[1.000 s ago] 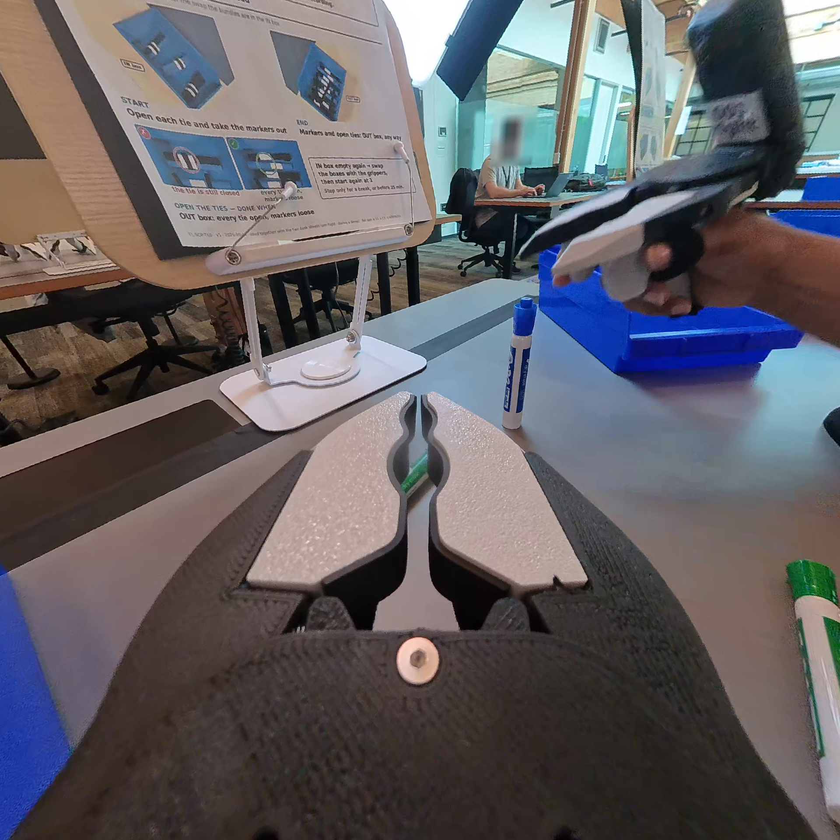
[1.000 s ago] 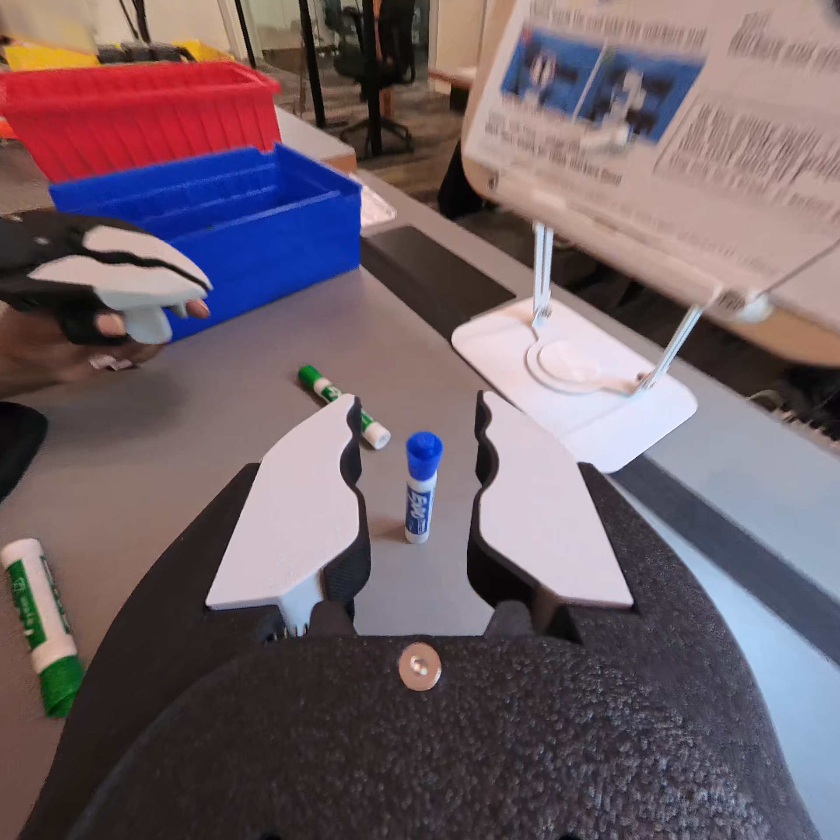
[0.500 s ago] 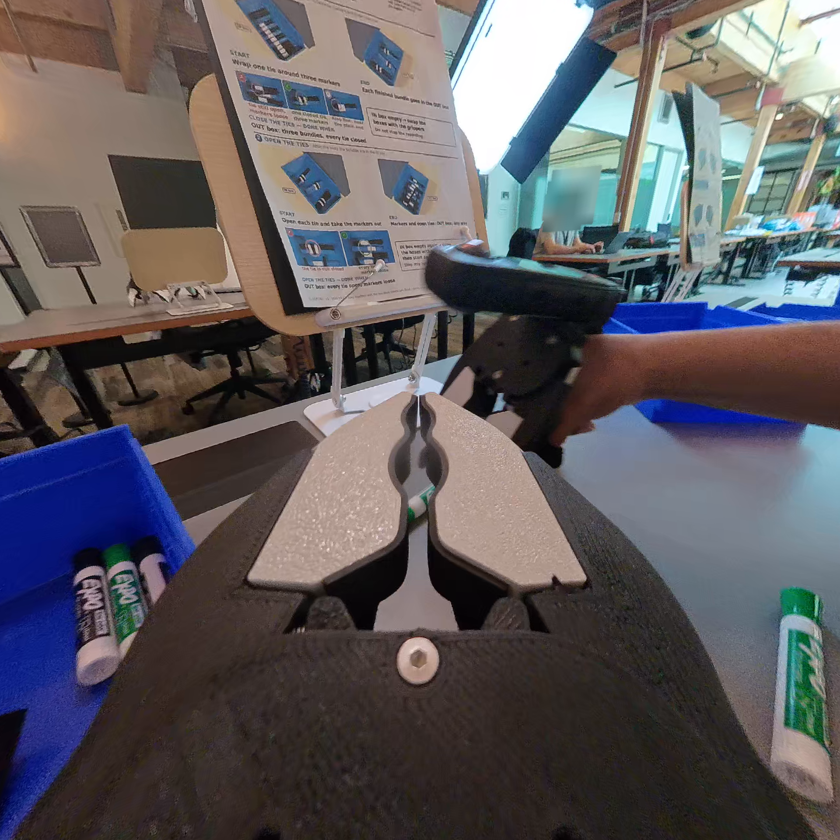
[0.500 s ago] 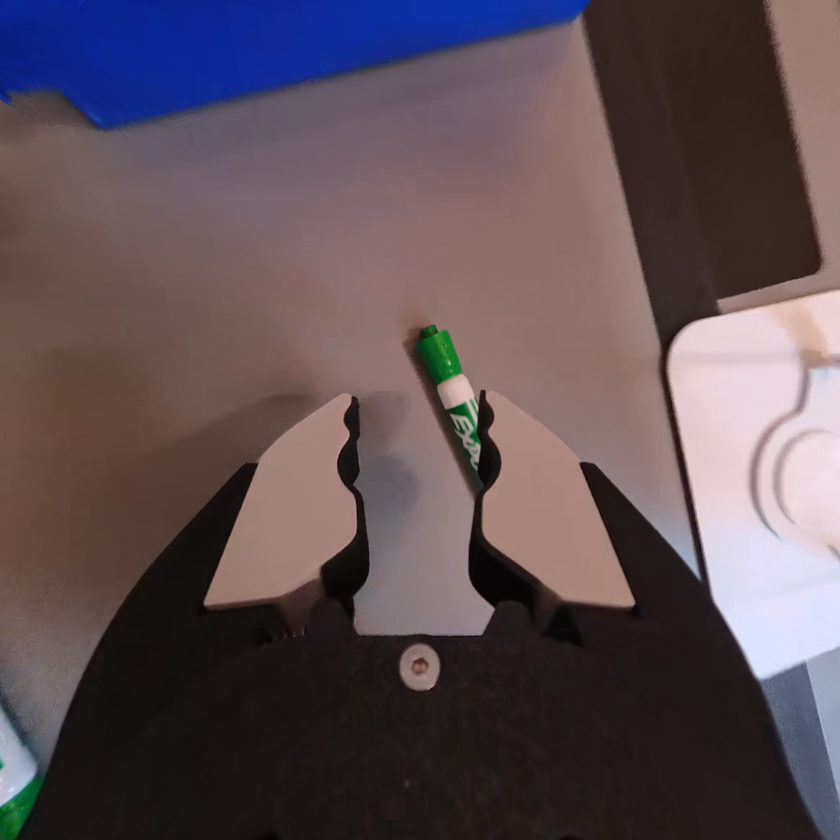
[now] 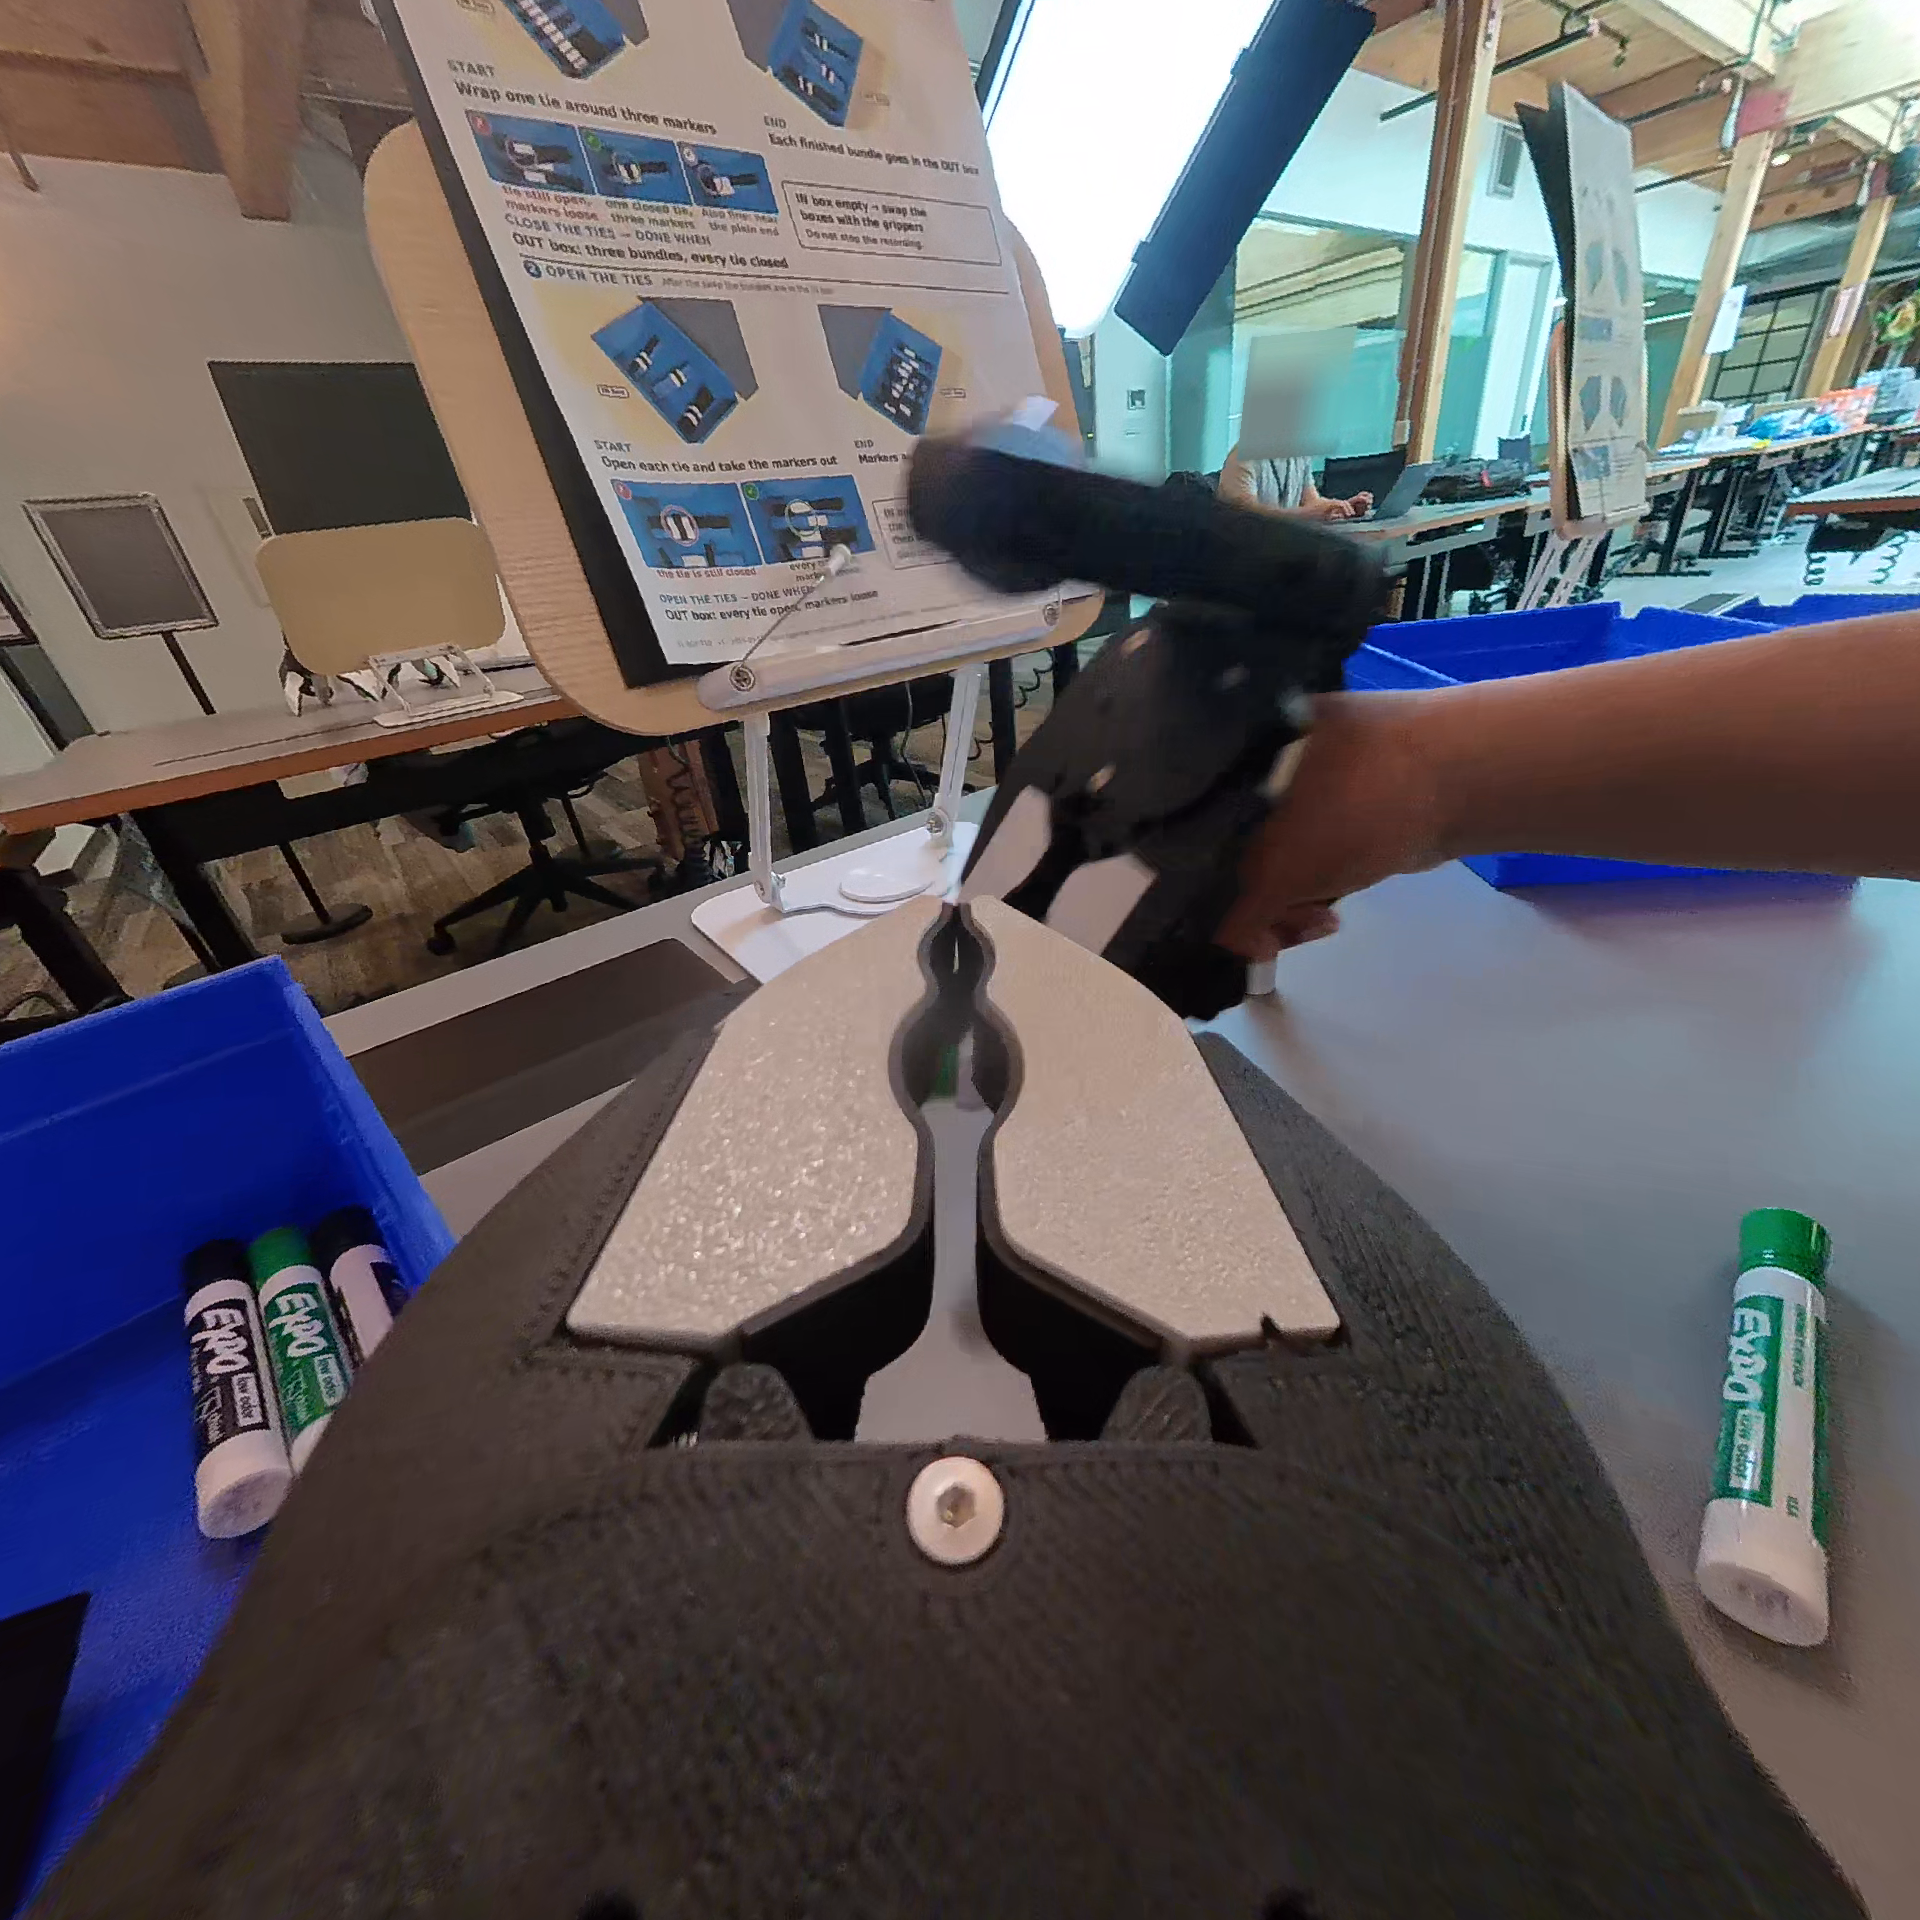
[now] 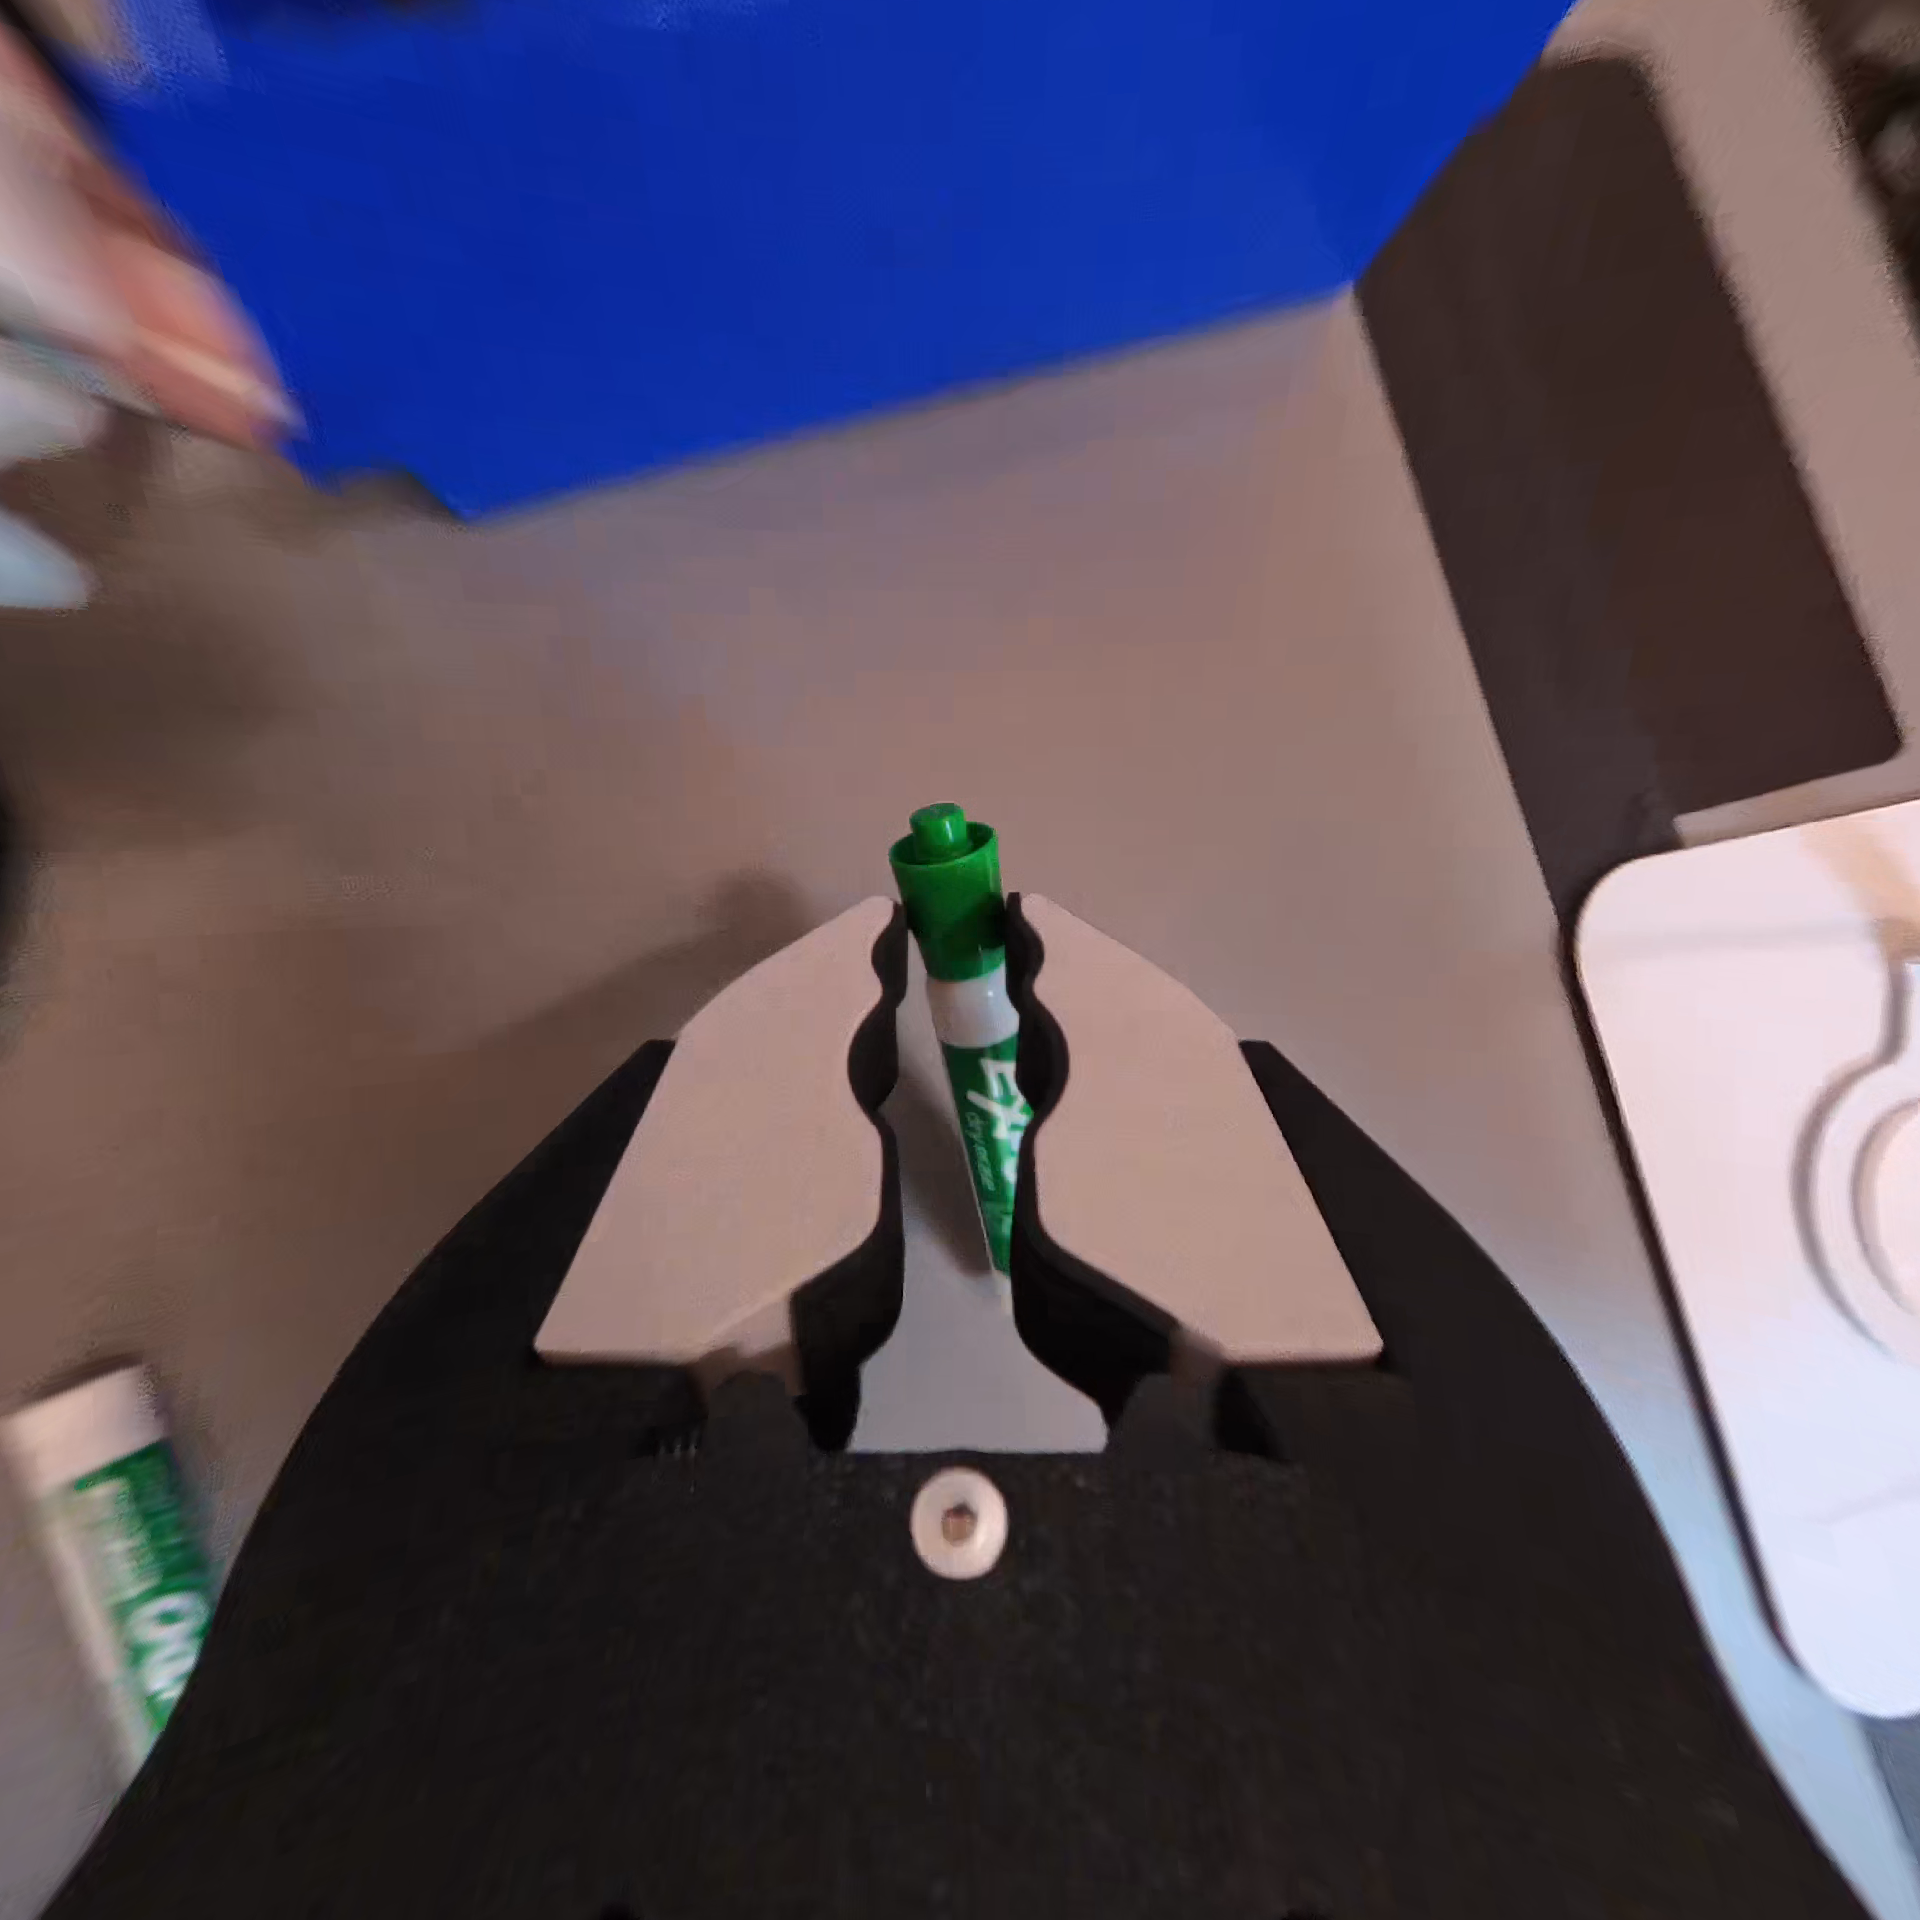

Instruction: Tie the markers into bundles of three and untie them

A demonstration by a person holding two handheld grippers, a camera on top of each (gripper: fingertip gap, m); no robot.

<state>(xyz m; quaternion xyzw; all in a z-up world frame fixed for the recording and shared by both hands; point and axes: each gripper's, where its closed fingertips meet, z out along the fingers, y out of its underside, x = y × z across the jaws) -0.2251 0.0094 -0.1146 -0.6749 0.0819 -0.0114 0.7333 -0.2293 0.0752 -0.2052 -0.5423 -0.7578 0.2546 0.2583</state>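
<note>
My right gripper (image 6: 951,914) points down at the grey table and is shut on the cap end of a green marker (image 6: 971,1039). In the left wrist view this gripper (image 5: 1081,883) shows in a hand just beyond my left fingertips. My left gripper (image 5: 954,914) is shut with nothing in it, low over the table. A bit of the green marker (image 5: 945,1070) shows through the gap between its fingers. A second green marker (image 5: 1766,1434) lies loose on the table to the right and also shows in the right wrist view (image 6: 114,1538).
A blue bin (image 5: 156,1122) at the left holds three markers (image 5: 281,1361). Another blue bin (image 5: 1558,665) stands at the back right. The first bin also shows in the right wrist view (image 6: 727,208). An instruction board on a white stand (image 5: 831,894) stands behind, with its base (image 6: 1766,1247) beside a dark strip (image 6: 1621,520). The gap from one gripper's tips to the other's is roughly 12 cm.
My right gripper came down from above the table over the green marker and shut on it. My left gripper stayed shut and drew back, so the left bin came into view.
</note>
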